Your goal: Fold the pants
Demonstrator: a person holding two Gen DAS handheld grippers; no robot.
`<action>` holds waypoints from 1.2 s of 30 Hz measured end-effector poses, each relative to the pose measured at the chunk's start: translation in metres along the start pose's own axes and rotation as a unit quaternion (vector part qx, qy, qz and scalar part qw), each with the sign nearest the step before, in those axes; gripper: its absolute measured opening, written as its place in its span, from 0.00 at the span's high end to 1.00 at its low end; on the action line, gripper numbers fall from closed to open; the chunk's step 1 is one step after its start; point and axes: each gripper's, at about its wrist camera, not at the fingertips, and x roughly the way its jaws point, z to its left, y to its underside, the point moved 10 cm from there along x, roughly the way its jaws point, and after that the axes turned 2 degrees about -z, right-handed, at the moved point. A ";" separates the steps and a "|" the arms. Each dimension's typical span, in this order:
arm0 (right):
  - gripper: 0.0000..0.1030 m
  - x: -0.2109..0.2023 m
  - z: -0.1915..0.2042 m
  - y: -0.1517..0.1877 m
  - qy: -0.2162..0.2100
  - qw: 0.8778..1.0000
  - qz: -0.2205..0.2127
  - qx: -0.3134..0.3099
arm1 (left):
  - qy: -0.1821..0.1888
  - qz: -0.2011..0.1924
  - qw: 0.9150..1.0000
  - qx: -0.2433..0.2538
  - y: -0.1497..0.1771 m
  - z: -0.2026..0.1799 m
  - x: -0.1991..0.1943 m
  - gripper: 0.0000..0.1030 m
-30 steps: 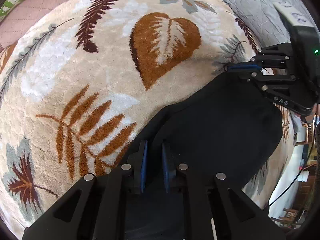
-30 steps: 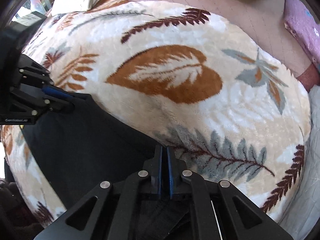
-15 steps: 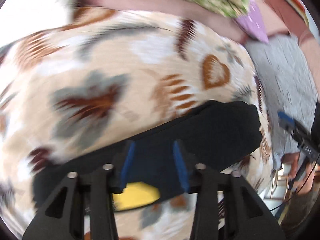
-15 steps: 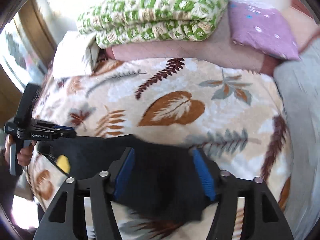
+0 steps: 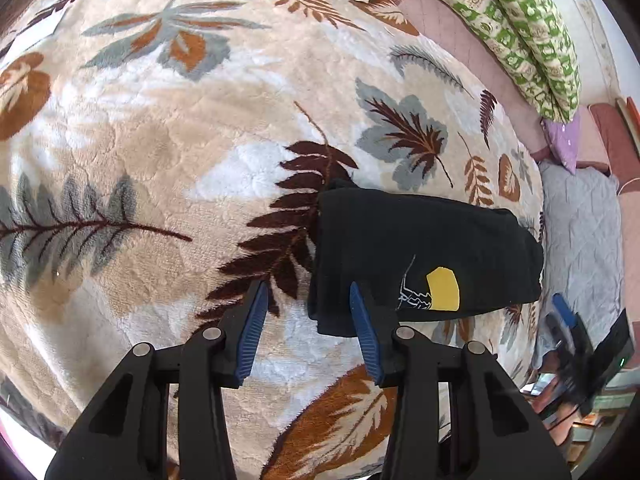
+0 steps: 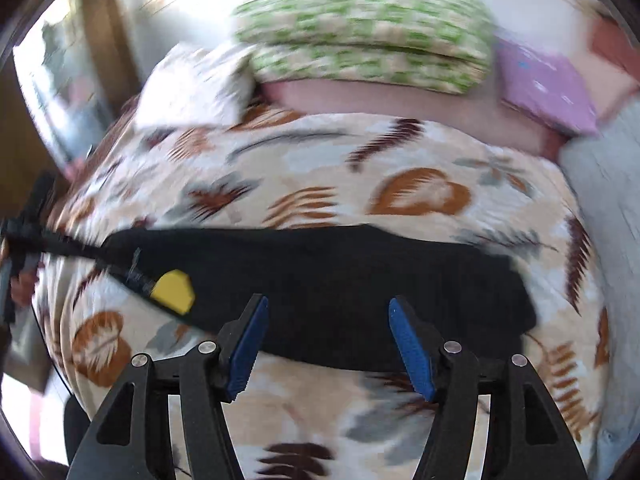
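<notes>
Both tongs (image 5: 306, 300) (image 6: 328, 320) hang spread and empty; folded black pants (image 5: 424, 256) on the bed (image 5: 160, 140) look done, perhaps needing smoothing.

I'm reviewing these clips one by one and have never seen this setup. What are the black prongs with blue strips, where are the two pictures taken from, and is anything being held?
There is no robot here: a person holds a two-finger gripper in each hand, with a fisheye camera on each looking along its fingers. One picture looks out from the left gripper, the other from the right gripper; the blue strips are their pads. Both are open and hold nothing. Folded black pants with a yellow patch lie on a leaf-patterned plush blanket. Behind it are a green patterned pillow and a purple cushion. The right view is motion-blurred.
</notes>
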 end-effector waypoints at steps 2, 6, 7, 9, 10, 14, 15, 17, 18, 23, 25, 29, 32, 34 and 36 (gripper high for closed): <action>0.38 0.014 0.054 0.003 -0.014 0.999 0.004 -0.052 | 0.015 -0.007 1.000 -0.007 -0.002 0.002 -0.004 0.60; 0.36 0.045 0.147 0.012 -0.035 0.990 0.014 -0.136 | 0.046 -0.015 0.999 -0.017 -0.010 0.000 -0.011 0.60; 0.35 0.056 0.169 0.014 -0.034 0.987 0.017 -0.155 | 0.053 -0.017 0.998 -0.020 -0.011 0.001 -0.013 0.60; 0.35 0.072 0.201 0.018 -0.040 0.983 0.026 -0.175 | 0.062 -0.018 0.998 -0.023 -0.014 0.003 -0.016 0.60; 0.35 0.081 0.217 0.020 -0.041 0.982 0.029 -0.181 | 0.065 -0.018 0.997 -0.024 -0.015 0.006 -0.017 0.60; 0.35 0.111 0.254 0.019 -0.022 0.977 0.029 -0.209 | 0.078 -0.016 0.997 -0.025 -0.019 0.015 -0.020 0.60; 0.34 0.117 0.258 0.018 -0.009 0.976 0.026 -0.217 | 0.080 -0.016 0.996 -0.026 -0.019 0.018 -0.021 0.60; 0.25 0.129 0.265 0.019 -0.001 0.974 0.035 -0.223 | 0.083 -0.015 0.996 -0.028 -0.021 0.024 -0.021 0.60; 0.25 0.134 0.268 0.021 -0.002 0.974 0.041 -0.222 | 0.086 -0.016 0.996 -0.029 -0.022 0.026 -0.021 0.60; 0.19 0.145 0.264 0.017 0.020 0.976 0.023 -0.216 | 0.104 -0.014 0.993 -0.048 -0.025 0.032 -0.018 0.60; 0.46 0.149 0.258 0.017 0.006 0.981 0.026 -0.193 | 0.110 -0.013 0.992 -0.051 -0.024 0.031 -0.016 0.60; 0.90 0.144 0.255 0.013 0.011 0.980 0.006 -0.199 | 0.134 -0.009 0.989 -0.063 -0.019 0.024 -0.009 0.56; 0.90 0.130 0.250 0.008 -0.009 0.985 -0.013 -0.172 | 0.166 -0.010 0.983 -0.081 -0.019 0.016 -0.001 0.56; 0.90 0.126 0.245 0.007 -0.022 0.988 -0.014 -0.154 | 0.177 -0.016 0.979 -0.100 -0.020 0.013 0.006 0.56; 0.90 0.126 0.245 0.008 -0.030 0.989 -0.011 -0.147 | 0.210 -0.018 0.970 -0.124 -0.019 0.008 0.013 0.55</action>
